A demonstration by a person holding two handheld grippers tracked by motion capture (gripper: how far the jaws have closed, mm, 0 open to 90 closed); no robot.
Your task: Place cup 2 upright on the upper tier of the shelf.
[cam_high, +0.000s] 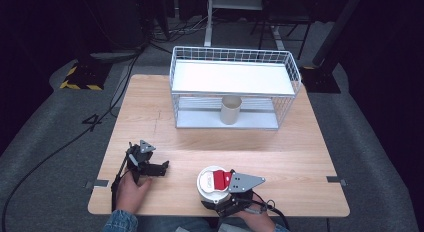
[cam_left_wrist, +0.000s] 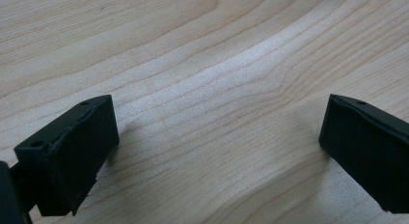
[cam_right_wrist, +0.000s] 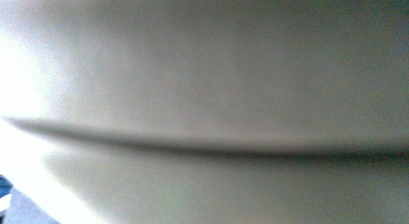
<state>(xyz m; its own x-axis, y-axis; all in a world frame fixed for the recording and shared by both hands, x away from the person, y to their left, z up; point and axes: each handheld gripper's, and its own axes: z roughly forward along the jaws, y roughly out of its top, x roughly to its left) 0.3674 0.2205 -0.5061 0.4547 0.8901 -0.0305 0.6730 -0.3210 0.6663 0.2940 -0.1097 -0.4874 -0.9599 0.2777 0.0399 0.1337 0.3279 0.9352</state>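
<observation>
From the high view we find the right claw (cam_high: 220, 188) at the near side of the white round plastic tub with a red lid flap (cam_high: 214, 182), which stands directly ahead of it at the near table edge. Its view shows white wall pressed close; whether it is clamped we cannot tell. The left claw (cam_left_wrist: 217, 151) stands apart over bare wood, farther off.

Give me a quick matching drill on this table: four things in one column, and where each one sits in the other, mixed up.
Things:
1. beige cup
2. white tub
3. left gripper
4. wire rack

Places:
A. far side of the table
B. near edge, at the right gripper
C. lower shelf of the rack
D. near left, over bare wood, jaws open

Pairs: 1-C, 2-B, 3-D, 4-A
</observation>
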